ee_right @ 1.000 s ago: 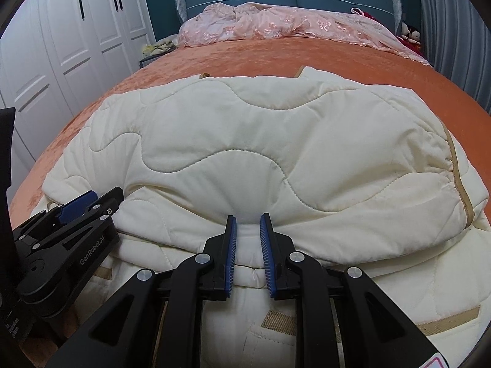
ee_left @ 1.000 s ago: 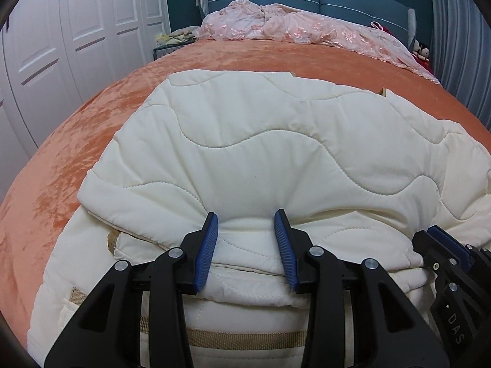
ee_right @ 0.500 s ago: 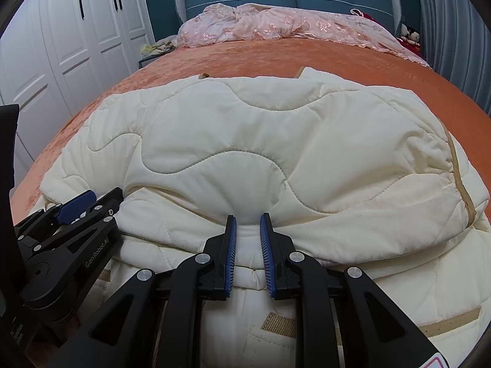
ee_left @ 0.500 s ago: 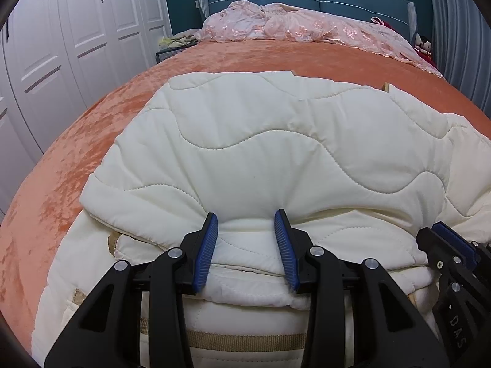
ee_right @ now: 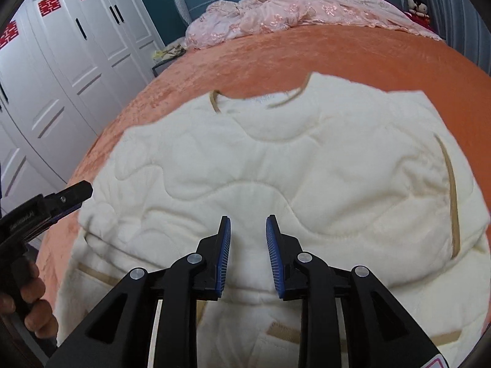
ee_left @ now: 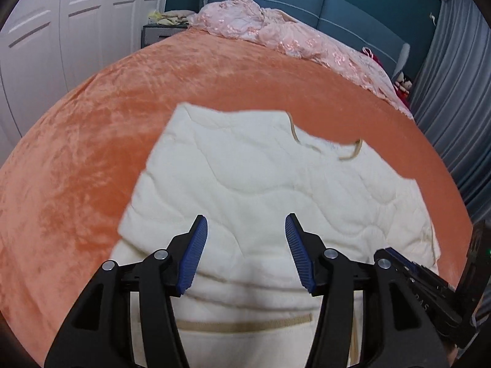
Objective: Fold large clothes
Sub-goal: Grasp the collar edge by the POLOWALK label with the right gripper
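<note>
Both grippers have let go of the fold since a second ago and lifted back. My left gripper hangs wide open over the cream quilted jacket, gripping nothing. My right gripper is parted too, empty. I see the jacket folded on the orange bedspread.

An orange velvet bed is carrying a cream quilted jacket near its foot edge; a pink lace cover is lying along its head edge.

Left gripper fingers spread — above cream quilted jacket.
</note>
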Motion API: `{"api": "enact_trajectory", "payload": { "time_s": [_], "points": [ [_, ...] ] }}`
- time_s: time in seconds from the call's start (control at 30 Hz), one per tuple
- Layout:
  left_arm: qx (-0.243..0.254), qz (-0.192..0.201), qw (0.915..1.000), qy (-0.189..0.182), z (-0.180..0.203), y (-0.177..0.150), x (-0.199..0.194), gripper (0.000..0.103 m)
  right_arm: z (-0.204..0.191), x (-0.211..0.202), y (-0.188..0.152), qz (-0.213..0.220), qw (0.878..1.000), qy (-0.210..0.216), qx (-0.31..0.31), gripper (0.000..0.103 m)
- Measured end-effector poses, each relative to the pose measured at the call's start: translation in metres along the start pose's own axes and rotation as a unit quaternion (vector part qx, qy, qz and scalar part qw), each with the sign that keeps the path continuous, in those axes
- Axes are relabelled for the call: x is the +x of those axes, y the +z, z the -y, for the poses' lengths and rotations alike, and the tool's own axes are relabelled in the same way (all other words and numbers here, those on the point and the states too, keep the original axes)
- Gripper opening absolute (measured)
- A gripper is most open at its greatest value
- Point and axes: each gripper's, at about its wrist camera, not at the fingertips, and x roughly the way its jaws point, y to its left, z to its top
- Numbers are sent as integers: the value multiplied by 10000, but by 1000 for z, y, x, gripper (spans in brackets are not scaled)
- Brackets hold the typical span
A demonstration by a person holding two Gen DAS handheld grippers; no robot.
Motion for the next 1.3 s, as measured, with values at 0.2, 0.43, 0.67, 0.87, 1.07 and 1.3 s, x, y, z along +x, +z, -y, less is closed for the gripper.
{"api": "enact_trajectory", "payload": {
  "time_s": [0.2, 0.43, 0.67, 0.87, 1.07, 1.3],
  "points": [
    [-675, -208, 9971, -270, -24, 95, 51, 51, -9, 50, 93, 6, 9944, 821, 662, 43],
    [-1130, -754, 9905, -198, -48, 122, 144, 50, -24, 159, 174, -424, 9893, 953, 1022, 43],
    [-580, -478, 9971, -65, -51, 94, 174, 44, -41, 224, 165, -943, 9889, 945, 656, 22],
    [-415, -22, 9991, 12, -49, 80, 172, 44, -35, 204, 153, -164, 9916, 1141, 593, 1],
    [-137, 40, 9992, 364, -37, 79, 178, 44, -31, 226, 147, -400, 9947, 714, 620, 0],
    [420, -288, 9910, 1237, -14, 87, 181, 47, -11, 163, 161, 558, 9942, -2, 917, 4]
  ]
}}
